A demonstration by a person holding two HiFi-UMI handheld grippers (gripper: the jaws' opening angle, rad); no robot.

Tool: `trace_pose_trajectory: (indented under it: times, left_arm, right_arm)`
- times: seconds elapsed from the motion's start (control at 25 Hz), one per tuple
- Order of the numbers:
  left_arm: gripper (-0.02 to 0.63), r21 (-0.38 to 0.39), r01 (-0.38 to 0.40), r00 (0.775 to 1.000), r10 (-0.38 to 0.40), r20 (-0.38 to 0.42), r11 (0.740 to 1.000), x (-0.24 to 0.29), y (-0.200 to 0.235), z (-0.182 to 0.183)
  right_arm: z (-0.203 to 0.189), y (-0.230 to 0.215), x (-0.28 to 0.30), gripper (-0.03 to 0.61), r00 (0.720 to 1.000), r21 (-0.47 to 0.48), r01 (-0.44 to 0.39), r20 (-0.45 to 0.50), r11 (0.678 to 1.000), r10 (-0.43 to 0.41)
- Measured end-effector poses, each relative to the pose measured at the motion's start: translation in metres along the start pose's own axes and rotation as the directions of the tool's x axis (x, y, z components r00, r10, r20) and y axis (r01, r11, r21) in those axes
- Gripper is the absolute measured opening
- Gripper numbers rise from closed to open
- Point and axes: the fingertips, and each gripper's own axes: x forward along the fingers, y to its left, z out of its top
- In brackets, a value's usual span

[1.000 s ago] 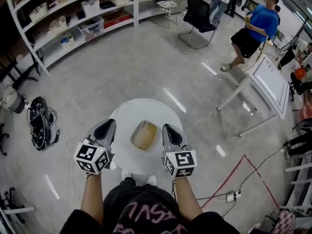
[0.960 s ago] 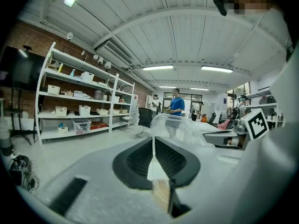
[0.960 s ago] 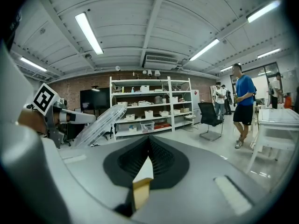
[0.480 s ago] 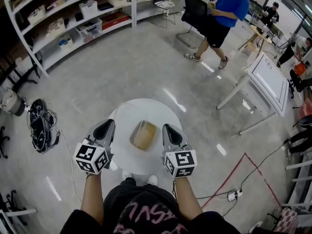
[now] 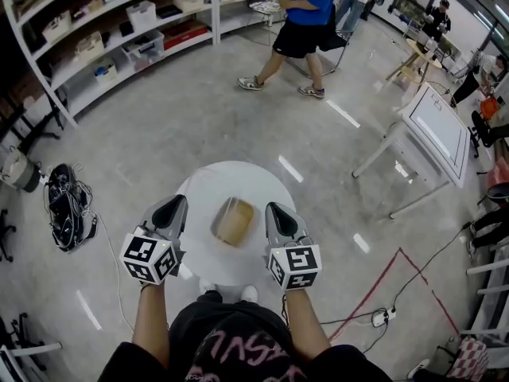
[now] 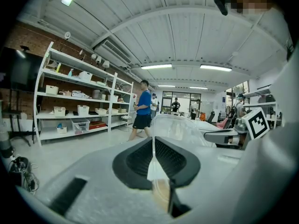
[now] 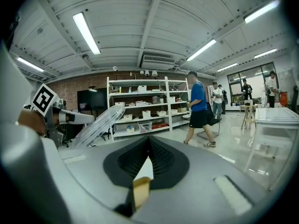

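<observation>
My left gripper (image 5: 174, 206) and right gripper (image 5: 275, 208) hang just where they did a second ago. Each has its jaws pressed fully together with nothing between them, tips over the near half of the small round white table (image 5: 238, 175). Between the two, touching neither, the clear plastic box with a tan filling (image 5: 235, 221) sits on the tabletop as before, its see-through lid (image 7: 96, 124) tilted up. The only change lies farther off: the person in the blue shirt (image 5: 305, 0) has walked across the grey floor (image 5: 191, 110) towards the white shelving (image 5: 119, 24). By my reading, the box remains untouched.
</observation>
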Motion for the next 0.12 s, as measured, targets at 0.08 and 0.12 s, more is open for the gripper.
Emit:
trace_pose_trajectory:
  times: [0.08,0.12]
  left_arm:
    - [0.015,0.001,0.000,1.000,0.000,-0.002,1.000,-0.0002,0.0015,-0.0013]
    - [0.015,0.002,0.001,1.000,-0.001,-0.003,1.000,-0.0002,0.0021,-0.0020]
  right_arm:
    - [-0.0012,0.0012,0.0006,0.011,1.000,0.001,0.001,-0.001,1.000,-0.001]
    - [-0.0018,0.0017,0.0009,0.011,1.000,0.001,0.002,-0.001,1.000,-0.002]
